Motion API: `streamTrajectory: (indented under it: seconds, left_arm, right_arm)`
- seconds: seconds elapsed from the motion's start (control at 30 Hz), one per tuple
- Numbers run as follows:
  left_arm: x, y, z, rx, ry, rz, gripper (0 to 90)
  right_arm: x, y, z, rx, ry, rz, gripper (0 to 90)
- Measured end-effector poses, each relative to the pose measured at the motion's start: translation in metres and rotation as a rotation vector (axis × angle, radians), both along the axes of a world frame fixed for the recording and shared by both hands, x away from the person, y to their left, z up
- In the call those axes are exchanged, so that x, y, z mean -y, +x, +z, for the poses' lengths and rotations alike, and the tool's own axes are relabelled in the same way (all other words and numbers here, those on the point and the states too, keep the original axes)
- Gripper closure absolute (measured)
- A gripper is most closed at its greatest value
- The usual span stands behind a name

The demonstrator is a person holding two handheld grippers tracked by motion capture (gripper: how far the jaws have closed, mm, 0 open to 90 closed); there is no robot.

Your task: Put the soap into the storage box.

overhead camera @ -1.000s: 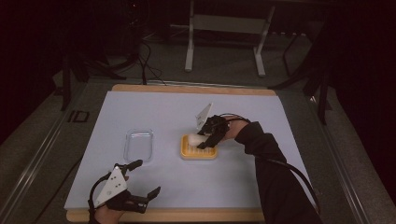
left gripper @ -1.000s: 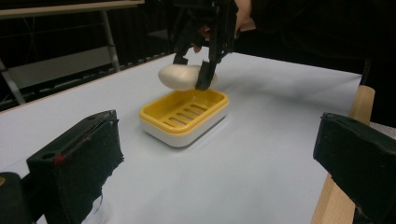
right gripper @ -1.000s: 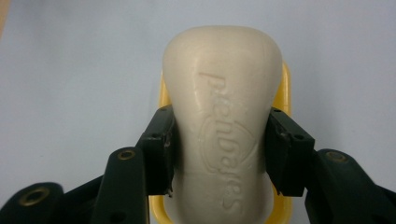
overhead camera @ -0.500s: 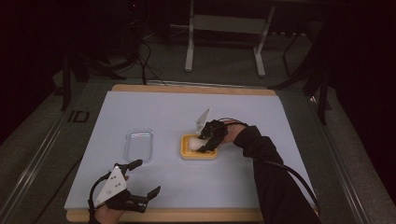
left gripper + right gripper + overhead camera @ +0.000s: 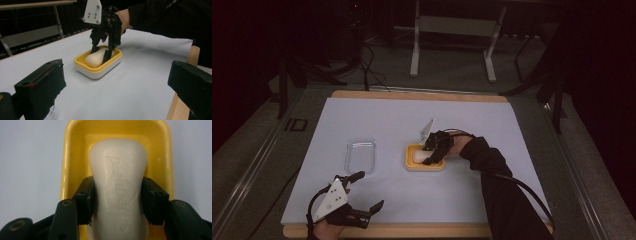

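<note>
soap bar [image 5: 118, 192]: white, waisted, with a faint embossed word on its top face; lay in the yellow soap dish [image 5: 67, 165], filling most of the well. in the high view the soap dish sat just right of centre on the pale table cover [image 5: 412, 120].

right gripper [image 5: 432, 156]: reached down into the dish from the right of the high view; both pads pressed on the long sides of the bar at its waist. grip held, jaws closed on the soap.

left gripper [image 5: 362, 192]: at the lower left of the high view, near the front edge of the table; jaws spread wide, nothing between them.

clear plastic lid [image 5: 360, 155]: lay flat, left of the dish and apart from it.

step in hand, as judged: the bar was being set into, or about to be lifted from, the dish; the frames alone did not settle which.

next move, as judged: if placing, the jaws needed to part evenly and rise straight up so the bar stayed put; if lifting, a firm squeeze, since soap would likely slip. the lid would then suit the idle left gripper.
</note>
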State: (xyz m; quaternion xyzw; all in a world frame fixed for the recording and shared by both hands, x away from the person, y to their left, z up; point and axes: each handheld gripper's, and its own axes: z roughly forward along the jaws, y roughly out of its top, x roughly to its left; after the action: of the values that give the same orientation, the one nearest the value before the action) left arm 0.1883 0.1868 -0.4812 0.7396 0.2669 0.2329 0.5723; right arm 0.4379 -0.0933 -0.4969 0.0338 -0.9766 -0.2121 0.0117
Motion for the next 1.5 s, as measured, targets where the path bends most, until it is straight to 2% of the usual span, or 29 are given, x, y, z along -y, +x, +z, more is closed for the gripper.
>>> streamTrajectory:
  seconds: [0.13,0.5,0.8,0.9,0.97,1.1,1.2,1.27,1.4,1.5]
  left_arm:
    - [0.0,0.0,0.0,0.0,0.002,-0.001,1.1]
    - [0.0,0.0,0.0,0.001,0.003,0.0,1.1]
    - [0.001,0.001,0.0,-0.002,0.005,0.002,1.1]
    - [0.001,0.001,0.0,-0.002,0.004,0.002,1.1]
    - [0.001,0.001,0.0,-0.003,0.004,0.001,1.1]
    - [0.001,0.001,0.0,-0.003,0.005,0.002,1.1]
    - [0.001,0.001,0.0,-0.002,0.004,0.002,1.1]
    - [0.001,0.001,0.0,-0.001,0.004,0.002,1.1]
    - [0.001,0.001,0.0,-0.003,0.005,0.002,1.1]
    - [0.001,0.001,-0.001,-0.003,0.006,0.002,1.1]
  right_arm:
    - [-0.001,0.001,0.0,-0.007,-0.001,-0.007,47.0]
    - [0.003,0.001,0.013,-0.02,0.002,-0.023,43.8]
    - [0.01,-0.003,0.035,0.012,0.02,-0.042,40.6]
    - [0.013,-0.002,0.041,0.019,0.019,-0.082,37.7]
    - [0.015,-0.002,0.044,0.02,0.017,-0.101,27.6]
    - [0.021,-0.003,0.05,0.053,0.013,-0.157,24.1]
    - [0.025,-0.003,0.054,0.064,-0.001,-0.208,13.1]
    - [0.029,-0.002,0.057,0.075,-0.005,-0.248,11.3]
    - [0.038,-0.002,0.064,0.062,0.016,-0.287,10.4]
    - [0.044,-0.003,0.066,0.064,0.012,-0.303,10.4]
